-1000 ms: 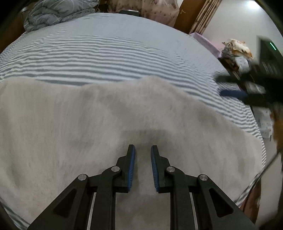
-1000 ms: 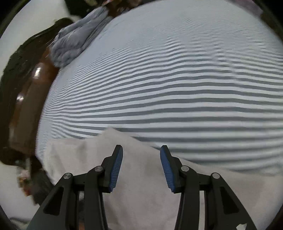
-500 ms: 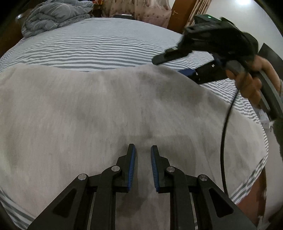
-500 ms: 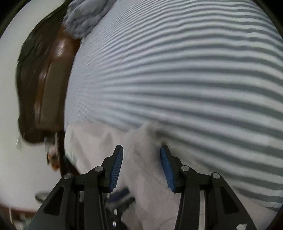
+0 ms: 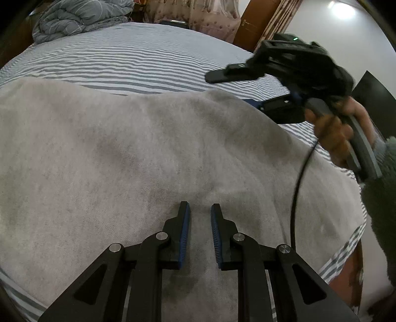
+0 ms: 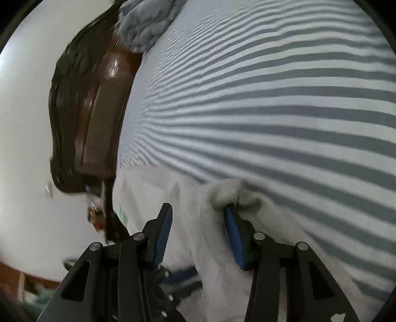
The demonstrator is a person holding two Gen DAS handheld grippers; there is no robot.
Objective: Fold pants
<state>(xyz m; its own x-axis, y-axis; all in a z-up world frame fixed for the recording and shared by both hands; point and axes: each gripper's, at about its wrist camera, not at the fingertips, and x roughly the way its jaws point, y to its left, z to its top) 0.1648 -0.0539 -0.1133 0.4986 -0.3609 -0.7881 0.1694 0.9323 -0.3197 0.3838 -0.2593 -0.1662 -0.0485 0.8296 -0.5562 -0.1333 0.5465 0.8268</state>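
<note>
Flat, fuzzy grey pants (image 5: 153,158) across striped bedsheet (image 5: 128,62).

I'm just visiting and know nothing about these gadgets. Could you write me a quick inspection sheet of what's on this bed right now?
Surface: bed with grey-and-white striped sheet.
Job's things: grey pants spread flat over the near part; one edge bunched around a finger of the right hand-held gripper.
Clutter: rumpled grey quilt at the far corner.
Grippers: left hand-held gripper open above the pants, holding nothing; right one open, edge between its jaws, not clamped.
Cables: black cable hanging from the right one.
Surroundings: brown headboard, white wall, wooden door.
</note>
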